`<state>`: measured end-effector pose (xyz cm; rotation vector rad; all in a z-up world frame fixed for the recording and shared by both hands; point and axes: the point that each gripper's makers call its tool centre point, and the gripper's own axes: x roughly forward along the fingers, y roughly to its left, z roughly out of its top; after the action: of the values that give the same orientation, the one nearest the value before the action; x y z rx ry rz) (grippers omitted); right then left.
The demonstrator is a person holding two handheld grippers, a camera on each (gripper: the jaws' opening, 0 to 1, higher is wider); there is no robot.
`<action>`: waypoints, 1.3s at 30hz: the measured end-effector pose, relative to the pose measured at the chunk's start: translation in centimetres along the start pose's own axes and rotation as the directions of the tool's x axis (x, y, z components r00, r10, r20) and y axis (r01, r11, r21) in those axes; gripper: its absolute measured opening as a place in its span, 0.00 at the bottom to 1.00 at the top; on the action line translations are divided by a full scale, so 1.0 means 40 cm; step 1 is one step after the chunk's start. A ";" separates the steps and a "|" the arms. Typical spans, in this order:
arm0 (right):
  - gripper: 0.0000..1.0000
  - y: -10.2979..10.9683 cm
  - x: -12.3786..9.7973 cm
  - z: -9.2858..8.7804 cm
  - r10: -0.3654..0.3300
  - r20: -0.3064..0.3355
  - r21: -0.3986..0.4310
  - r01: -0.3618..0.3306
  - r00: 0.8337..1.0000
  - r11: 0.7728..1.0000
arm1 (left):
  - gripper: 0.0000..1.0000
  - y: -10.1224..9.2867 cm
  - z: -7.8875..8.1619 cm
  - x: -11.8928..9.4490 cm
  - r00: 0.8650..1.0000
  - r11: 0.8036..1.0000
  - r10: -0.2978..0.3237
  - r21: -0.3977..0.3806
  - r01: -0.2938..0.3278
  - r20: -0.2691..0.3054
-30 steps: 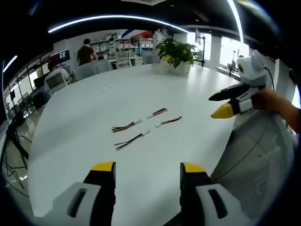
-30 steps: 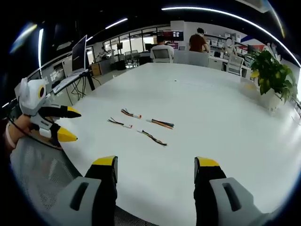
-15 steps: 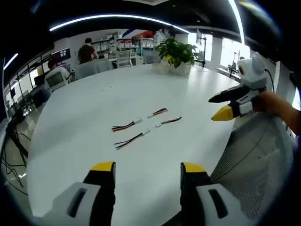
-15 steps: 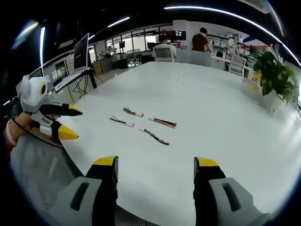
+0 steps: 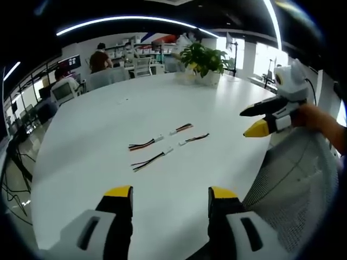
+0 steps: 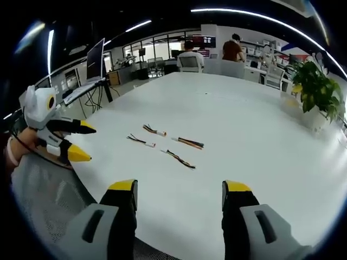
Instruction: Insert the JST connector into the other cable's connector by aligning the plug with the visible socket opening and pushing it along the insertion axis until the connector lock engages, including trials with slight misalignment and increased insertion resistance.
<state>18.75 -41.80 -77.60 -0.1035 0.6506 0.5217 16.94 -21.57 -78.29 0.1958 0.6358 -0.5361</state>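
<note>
My white table (image 5: 108,124) carries four short cables (image 5: 146,145) lying loose near its middle, connectors unjoined. My left gripper (image 5: 170,196) and right gripper (image 6: 179,188) hang at the near edge, jaws spread, empty.

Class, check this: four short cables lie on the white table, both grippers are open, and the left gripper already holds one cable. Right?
Not quite. The left gripper holds nothing: the left gripper view shows its jaws apart and empty, well short of the cables lying on the table. The rest stands: four cables, and the right gripper is open too.
</note>
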 end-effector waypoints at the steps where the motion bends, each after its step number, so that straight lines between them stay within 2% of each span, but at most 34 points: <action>1: 0.61 0.000 0.000 0.001 0.000 0.002 -0.003 0.000 1.000 1.000 | 0.52 0.000 0.000 0.000 1.000 1.000 0.000 0.001 0.000 -0.001; 39: 0.52 0.016 -0.003 0.012 0.025 0.027 0.000 -0.025 0.999 1.000 | 0.52 -0.007 -0.014 0.004 1.000 1.000 -0.003 0.029 0.003 -0.031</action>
<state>18.62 -41.15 -77.10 -0.0883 0.6262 0.5462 16.62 -21.69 -78.82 0.2311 0.6591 -0.5463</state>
